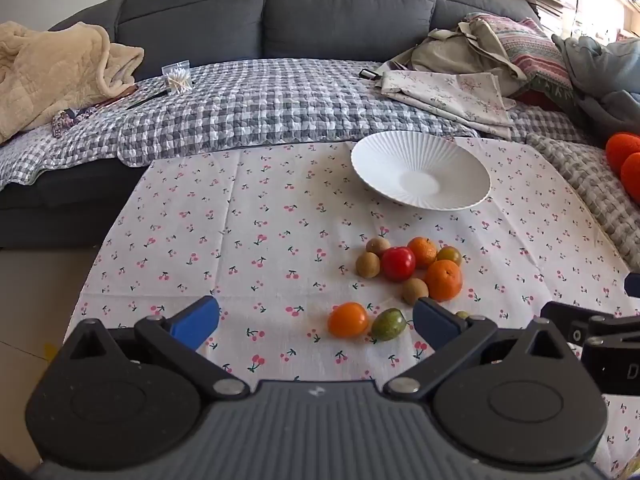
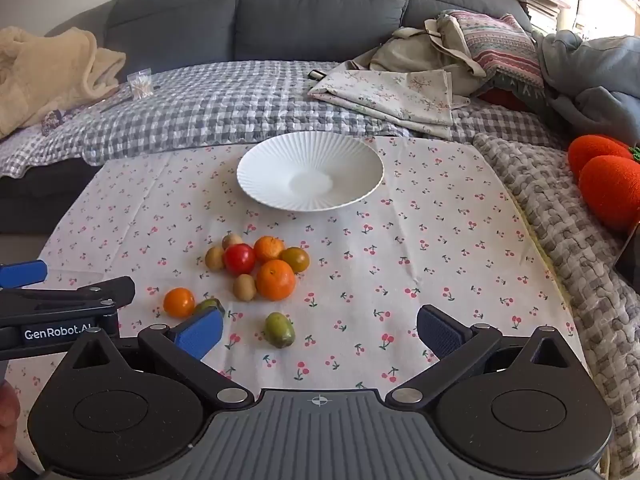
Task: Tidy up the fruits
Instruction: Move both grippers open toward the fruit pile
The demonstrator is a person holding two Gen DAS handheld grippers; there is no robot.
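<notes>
Cherry-print cloth (image 2: 420, 240) covers the worktop before a grey sofa (image 1: 344, 8); an empty white plate (image 2: 310, 172) sits beyond a loose cluster of fruits (image 2: 262, 266), with a green fruit (image 2: 280, 329) apart and nearest. Both the left gripper (image 1: 316, 320) and right gripper (image 2: 320, 332) hang wide open, holding nothing. Round fruit could roll off if nudged, and the cloth may bunch under a low fingertip.

Plate (image 2: 260, 184): ribbed, matt white. Tablecloth (image 2: 420, 248): printed cloth, creased. Tomato (image 2: 239, 258): glossy. Sofa blanket (image 1: 260, 108): quilted cloth.
</notes>
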